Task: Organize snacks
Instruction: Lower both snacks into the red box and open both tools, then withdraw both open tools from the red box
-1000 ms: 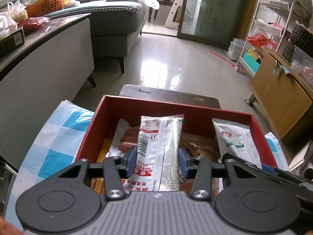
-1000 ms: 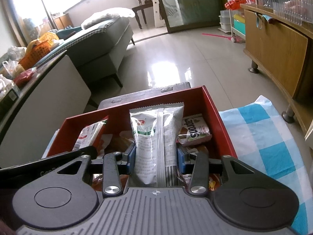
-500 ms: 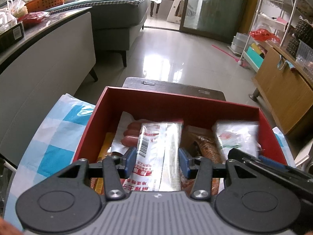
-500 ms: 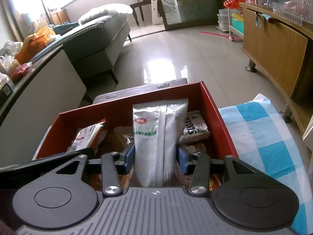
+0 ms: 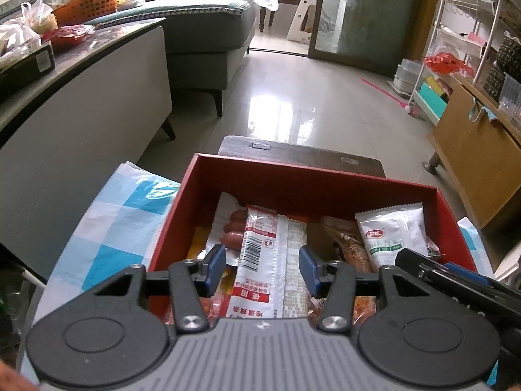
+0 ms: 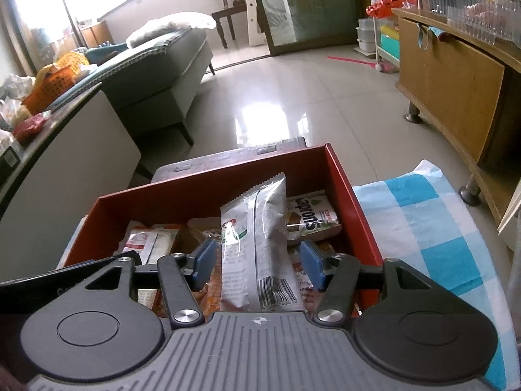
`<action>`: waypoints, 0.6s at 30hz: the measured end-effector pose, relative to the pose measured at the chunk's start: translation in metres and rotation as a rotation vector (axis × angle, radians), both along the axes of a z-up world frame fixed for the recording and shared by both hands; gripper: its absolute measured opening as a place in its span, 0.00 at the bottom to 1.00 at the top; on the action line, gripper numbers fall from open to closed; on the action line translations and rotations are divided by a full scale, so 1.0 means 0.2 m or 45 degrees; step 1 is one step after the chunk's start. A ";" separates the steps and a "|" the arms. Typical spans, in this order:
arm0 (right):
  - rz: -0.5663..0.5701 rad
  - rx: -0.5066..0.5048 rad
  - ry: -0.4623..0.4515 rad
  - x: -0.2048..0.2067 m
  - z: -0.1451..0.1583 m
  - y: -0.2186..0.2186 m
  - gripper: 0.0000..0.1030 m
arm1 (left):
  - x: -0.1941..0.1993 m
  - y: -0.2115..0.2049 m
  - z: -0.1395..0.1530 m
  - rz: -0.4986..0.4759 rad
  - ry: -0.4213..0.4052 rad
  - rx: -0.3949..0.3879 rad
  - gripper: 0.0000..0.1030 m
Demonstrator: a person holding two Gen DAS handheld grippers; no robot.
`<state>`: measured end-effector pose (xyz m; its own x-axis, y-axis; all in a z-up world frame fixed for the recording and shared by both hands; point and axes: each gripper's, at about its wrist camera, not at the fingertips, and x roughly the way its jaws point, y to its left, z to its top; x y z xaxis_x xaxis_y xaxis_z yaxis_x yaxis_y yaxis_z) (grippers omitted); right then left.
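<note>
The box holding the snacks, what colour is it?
Red box; clearest in the left wrist view.

Setting: a home living room. A grey-green sofa [image 5: 208,32] is standing on glossy floor tiles [image 5: 293,104], which are reflecting daylight. A wooden chair [image 6: 228,6] is sitting by a glass sliding door [image 6: 302,3]. A wooden sideboard [image 6: 456,84] and white shelf rack [image 5: 456,32] are holding household clutter.

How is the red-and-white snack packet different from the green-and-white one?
The red-and-white packet has red print and lies flatter, while the green-and-white packet has a green logo and leans up, tilted. Both are long sealed packets with barcodes, sitting in the red box between open blue fingers.
</note>
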<state>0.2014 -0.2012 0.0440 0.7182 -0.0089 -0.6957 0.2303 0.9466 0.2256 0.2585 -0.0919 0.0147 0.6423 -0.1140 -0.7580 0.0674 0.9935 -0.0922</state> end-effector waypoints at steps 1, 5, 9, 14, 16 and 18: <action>0.001 -0.002 -0.003 -0.01 0.01 0.00 0.64 | -0.01 0.00 0.02 0.001 -0.005 -0.002 0.43; -0.008 -0.018 -0.013 -0.04 0.06 0.01 0.65 | -0.05 0.02 0.08 0.000 -0.021 -0.004 0.45; -0.004 -0.049 -0.021 -0.08 0.12 0.03 0.67 | -0.11 0.04 0.13 -0.010 -0.034 0.020 0.47; 0.012 -0.094 -0.023 -0.18 0.18 0.08 0.70 | -0.23 0.09 0.17 -0.020 -0.023 0.032 0.47; 0.016 -0.099 -0.023 -0.24 0.20 0.10 0.71 | -0.30 0.11 0.17 -0.027 -0.009 0.030 0.48; 0.021 -0.090 -0.019 -0.30 0.22 0.12 0.75 | -0.36 0.14 0.18 -0.031 0.005 0.027 0.48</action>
